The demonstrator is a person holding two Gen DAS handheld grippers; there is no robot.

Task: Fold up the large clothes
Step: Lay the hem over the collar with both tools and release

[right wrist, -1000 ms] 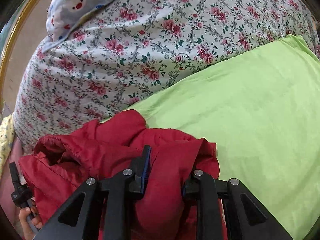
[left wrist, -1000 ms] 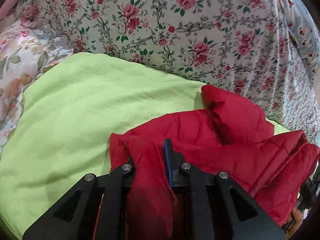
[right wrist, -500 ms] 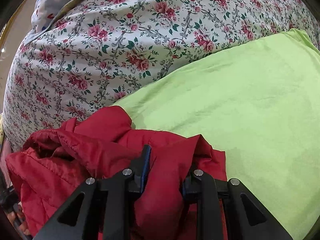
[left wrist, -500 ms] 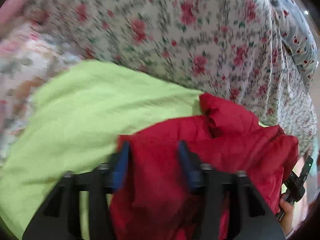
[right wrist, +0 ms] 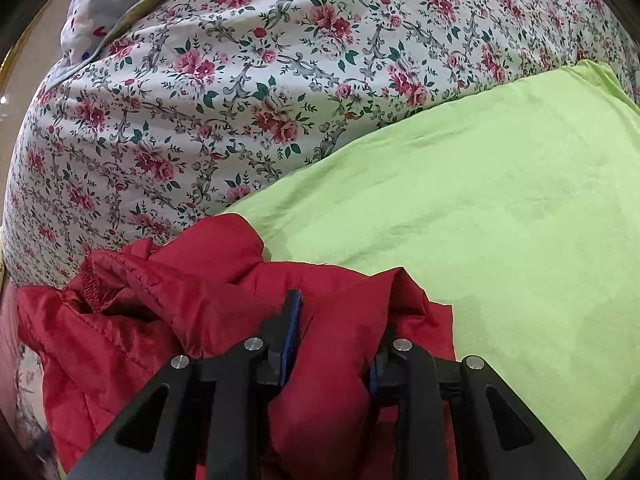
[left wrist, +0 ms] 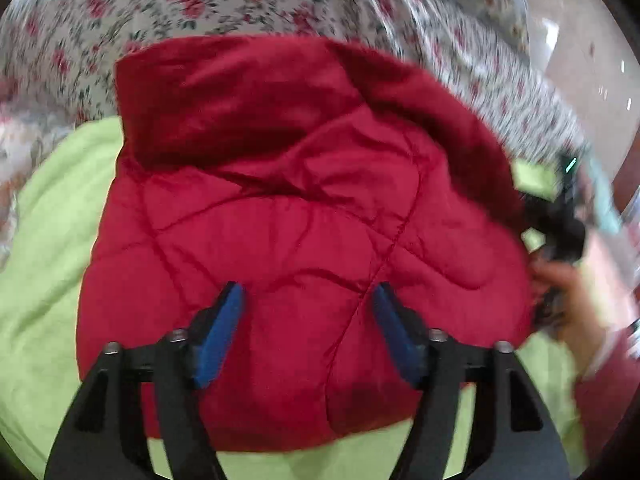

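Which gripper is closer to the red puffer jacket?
Right. The right gripper pinches a fold of the red puffer jacket; the left gripper is open above it.

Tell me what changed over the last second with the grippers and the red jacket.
The left gripper let go: it was clamped on a fold of the red jacket and now hangs open above its quilted panel, which fills far more of its view. The right gripper stayed shut on a bunch of jacket, barely shifted. The green sheet and floral bedspread lie as before.
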